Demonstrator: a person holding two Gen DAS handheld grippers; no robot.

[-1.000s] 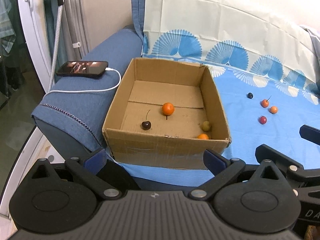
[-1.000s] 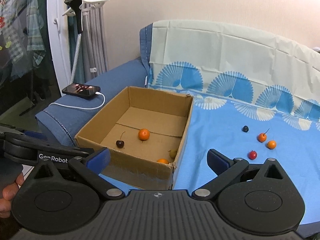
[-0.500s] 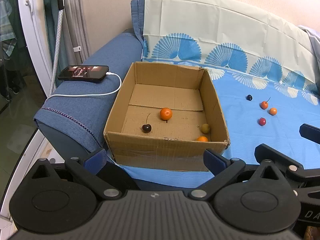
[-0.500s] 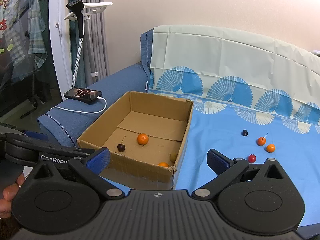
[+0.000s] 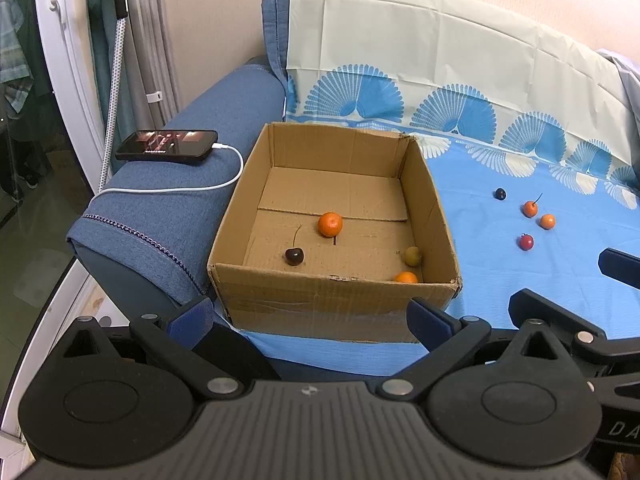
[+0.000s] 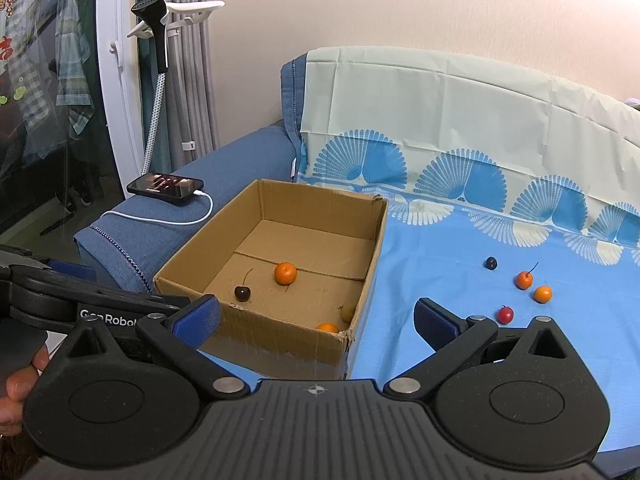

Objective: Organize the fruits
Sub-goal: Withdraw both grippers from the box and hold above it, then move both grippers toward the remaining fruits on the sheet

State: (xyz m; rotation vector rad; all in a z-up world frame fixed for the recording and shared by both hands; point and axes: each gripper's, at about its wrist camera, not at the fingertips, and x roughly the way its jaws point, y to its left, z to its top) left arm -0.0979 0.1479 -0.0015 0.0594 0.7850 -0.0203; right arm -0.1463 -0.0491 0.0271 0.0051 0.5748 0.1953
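While both grippers hover with fingers spread and empty, four fruits sit in the cardboard box [image 5: 336, 308].
Left gripper [image 5: 308, 316] and right gripper [image 6: 316, 316] hang near the box; four more fruits [image 6: 520, 288] lie apart on the blue sheet [image 6: 440, 264].

Looked forward and slightly down from the left gripper [image 5: 308, 316], over the sofa's front edge, facing the cardboard box [image 5: 332, 304] head-on and near, with the phone [image 5: 168, 145] on the armrest at left. Caught part of the right gripper at the lower right edge. Looked from the right gripper [image 6: 316, 320], set further right and a little further back, facing the same way, so showed the box [image 6: 280, 344] obliquely at left of centre. Shared across the 2 views: box, phone, blue patterned cover [image 6: 440, 272] and 4 loose fruits [image 6: 522, 280].
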